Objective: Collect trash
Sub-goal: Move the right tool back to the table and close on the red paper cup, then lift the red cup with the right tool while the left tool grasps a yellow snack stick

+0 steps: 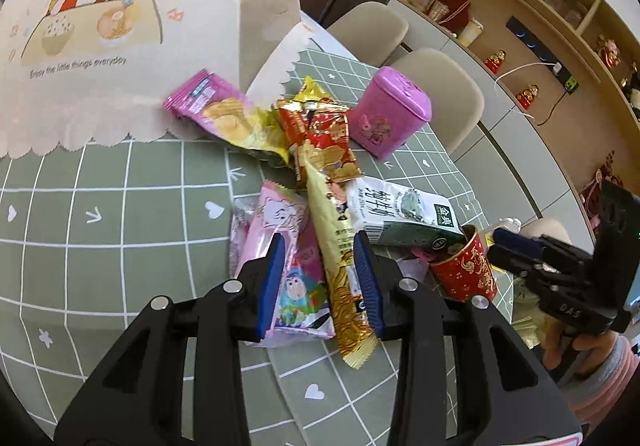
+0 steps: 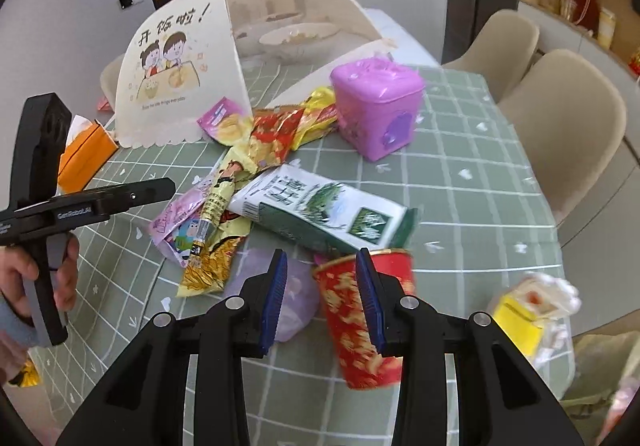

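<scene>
A pile of snack trash covers a green grid-patterned table [image 1: 120,205], with the milk carton [image 1: 404,215] lying on its side at the centre of the heap. Nearest the left gripper [image 1: 320,282], whose jaws stand apart, a gold wrapper [image 1: 340,278] and a pink cartoon wrapper [image 1: 292,270] lie between the blue pads, left of the carton; whether the pads touch them cannot be told. Only this view shows the carton's printed end resting against the rim of a red paper cup [image 1: 466,270], and the right gripper seen from outside, just beyond the cup.

The right gripper [image 2: 322,298] also has its jaws apart, its right pad in front of the red cup, which is blurred, just in front of the carton. A pale purple bag [image 2: 296,298] lies between the pads, near the carton's closer side. This view alone shows a yellow and white packet [image 2: 528,310] to the right of the carton and an orange tissue box [image 2: 82,153] far to its left.

Behind the carton lie a red and gold wrapper [image 1: 320,133] and a pink chip bag [image 1: 216,105], then a small purple bin [image 1: 390,111] with its lid on. Farther back stands a white mesh food cover [image 2: 176,85] printed with two cartoon children. Beige chairs [image 2: 560,125] line the table's far edge, and wooden shelves [image 1: 540,25] with figurines fill the wall beyond.
</scene>
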Tool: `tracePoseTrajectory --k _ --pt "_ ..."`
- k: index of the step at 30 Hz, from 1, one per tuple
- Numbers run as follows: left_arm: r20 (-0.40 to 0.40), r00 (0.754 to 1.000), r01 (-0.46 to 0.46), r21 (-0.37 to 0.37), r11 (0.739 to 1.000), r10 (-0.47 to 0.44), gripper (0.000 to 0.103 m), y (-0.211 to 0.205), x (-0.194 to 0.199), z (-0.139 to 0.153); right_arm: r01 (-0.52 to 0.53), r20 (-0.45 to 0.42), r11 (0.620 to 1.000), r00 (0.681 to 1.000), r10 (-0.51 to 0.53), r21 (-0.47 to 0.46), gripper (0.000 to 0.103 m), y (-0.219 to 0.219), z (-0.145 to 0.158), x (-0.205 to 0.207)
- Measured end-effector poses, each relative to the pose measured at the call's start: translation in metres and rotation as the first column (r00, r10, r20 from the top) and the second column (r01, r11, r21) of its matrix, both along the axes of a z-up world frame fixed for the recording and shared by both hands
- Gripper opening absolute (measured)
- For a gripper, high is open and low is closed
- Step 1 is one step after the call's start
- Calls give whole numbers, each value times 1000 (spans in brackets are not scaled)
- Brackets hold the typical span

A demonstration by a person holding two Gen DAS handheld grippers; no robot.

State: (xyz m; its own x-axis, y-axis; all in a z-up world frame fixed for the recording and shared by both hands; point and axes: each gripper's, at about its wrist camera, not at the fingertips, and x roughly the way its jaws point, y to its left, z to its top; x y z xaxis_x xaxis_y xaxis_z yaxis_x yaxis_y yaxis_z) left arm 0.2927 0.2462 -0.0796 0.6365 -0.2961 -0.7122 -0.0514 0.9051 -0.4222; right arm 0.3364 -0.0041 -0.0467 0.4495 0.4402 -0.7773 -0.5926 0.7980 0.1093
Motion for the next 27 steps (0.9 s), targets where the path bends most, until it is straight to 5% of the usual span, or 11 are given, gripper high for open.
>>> tracePoseTrajectory --k 6,12,17,21,27 --pt "-2 1000 27 -16 1000 -28 34 -16 10 -2 6 -72 1000 997 -7 -25 34 -29 -17 14" --pt "1 1000 11 18 1000 -11 34 -40 10 5 -107 -85 994 991 103 -37 50 -27 -47 5" --pt "-7 988 -155 43 987 156 34 -59 -16 13 -145 -106 989 984 144 0 50 -33 -49 10" --pt "-53 935 -350 12 937 350 34 -69 -52 5 -164 -126 984 977 171 63 48 -51 -44 5" --pt "-45 917 -387 132 913 395 34 -87 -57 -2 -231 -107 971 966 237 59 48 -57 -45 -6"
